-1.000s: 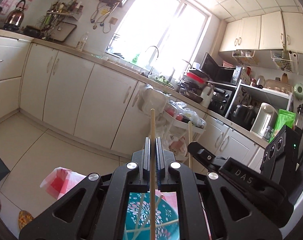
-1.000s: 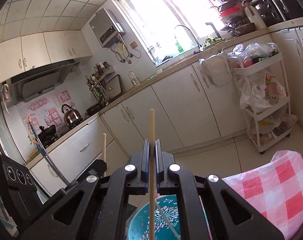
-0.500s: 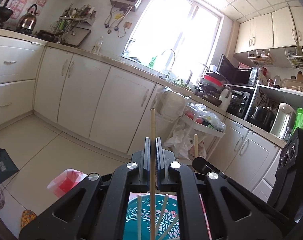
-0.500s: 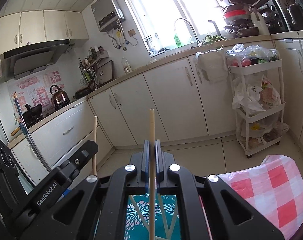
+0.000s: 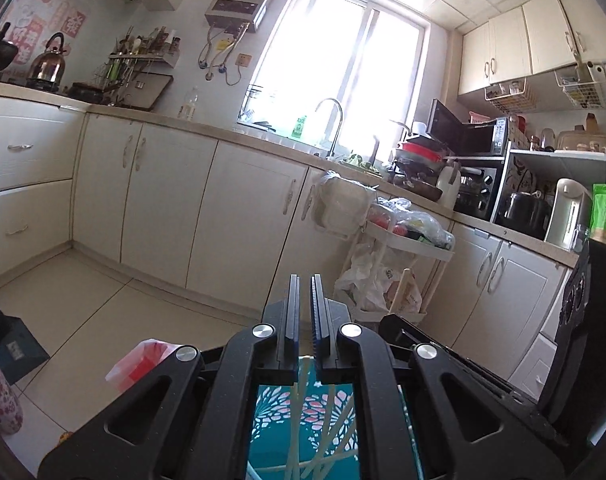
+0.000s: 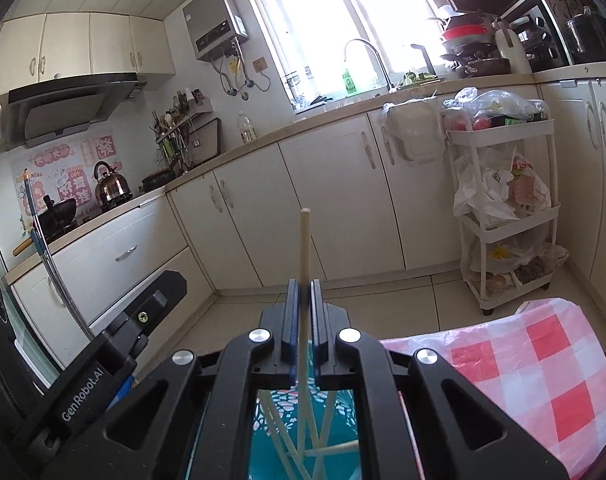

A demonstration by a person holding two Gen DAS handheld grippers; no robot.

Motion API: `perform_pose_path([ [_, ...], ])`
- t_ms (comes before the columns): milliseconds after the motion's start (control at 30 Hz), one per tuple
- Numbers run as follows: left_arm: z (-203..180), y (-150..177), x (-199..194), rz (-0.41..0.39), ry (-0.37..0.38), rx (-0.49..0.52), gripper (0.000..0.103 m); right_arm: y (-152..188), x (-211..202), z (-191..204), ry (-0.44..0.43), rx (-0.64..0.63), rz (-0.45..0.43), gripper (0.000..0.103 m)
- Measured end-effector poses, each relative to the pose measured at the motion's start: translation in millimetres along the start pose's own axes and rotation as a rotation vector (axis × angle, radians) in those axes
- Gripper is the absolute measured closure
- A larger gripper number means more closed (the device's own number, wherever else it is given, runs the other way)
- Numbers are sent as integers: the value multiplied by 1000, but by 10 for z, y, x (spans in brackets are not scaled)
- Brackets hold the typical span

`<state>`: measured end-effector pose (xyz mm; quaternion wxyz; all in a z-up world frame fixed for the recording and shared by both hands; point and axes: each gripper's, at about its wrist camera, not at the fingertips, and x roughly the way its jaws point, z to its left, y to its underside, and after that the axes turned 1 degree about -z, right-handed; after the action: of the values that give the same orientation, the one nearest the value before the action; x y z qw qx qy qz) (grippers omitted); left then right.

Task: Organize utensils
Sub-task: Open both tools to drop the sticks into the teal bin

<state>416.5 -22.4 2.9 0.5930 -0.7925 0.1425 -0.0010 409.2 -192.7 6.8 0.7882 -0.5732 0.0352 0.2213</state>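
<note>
Open tiled floor is seen ahead, bounded by white cabinets and a cart. A pale wooden chopstick is pinched upright by the right gripper. The left gripper is nearly closed, with nothing visible between its jaws. More chopsticks lie below in a teal flowered bowl, mostly hidden.

Daylight floods in through the window, blown out to white, haze spilling over the tap. Cabinets evenly lit, soft shadows. Both views sharp at centre; fisheye bends lines, dark vignette at 10 and 2 o'clock corners. Window glares in the right view too.
</note>
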Motion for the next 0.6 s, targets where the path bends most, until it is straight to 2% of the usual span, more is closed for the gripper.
perform_pose_path([
  [67, 9, 42, -46, 30, -3, 2, 95, 44, -79, -26, -7, 12, 10, 96],
  [133, 28, 76, -107, 57, -11, -2, 86, 78, -217, -81, -9, 40, 9, 84],
  [200, 54, 115, -225, 72, -32, 0, 61, 118, -382, -146, -9, 65, 11, 75],
  [267, 68, 171, -378, 75, -60, 10, 50, 188, -549, -193, -6, 83, 25, 68],
  [300, 68, 198, -439, 81, -63, 16, 49, 235, -638, -214, 0, 89, 35, 58],
  [333, 62, 231, -508, 93, -65, 25, 48, 283, -709, -224, 5, 90, 43, 54],
  [467, 20, 351, -767, 144, -91, 53, 36, 549, -963, -229, 29, 86, 118, 49],
  [600, -29, 437, -996, 188, -116, 68, 26, 831, -1178, -196, 56, 95, 202, 39],
])
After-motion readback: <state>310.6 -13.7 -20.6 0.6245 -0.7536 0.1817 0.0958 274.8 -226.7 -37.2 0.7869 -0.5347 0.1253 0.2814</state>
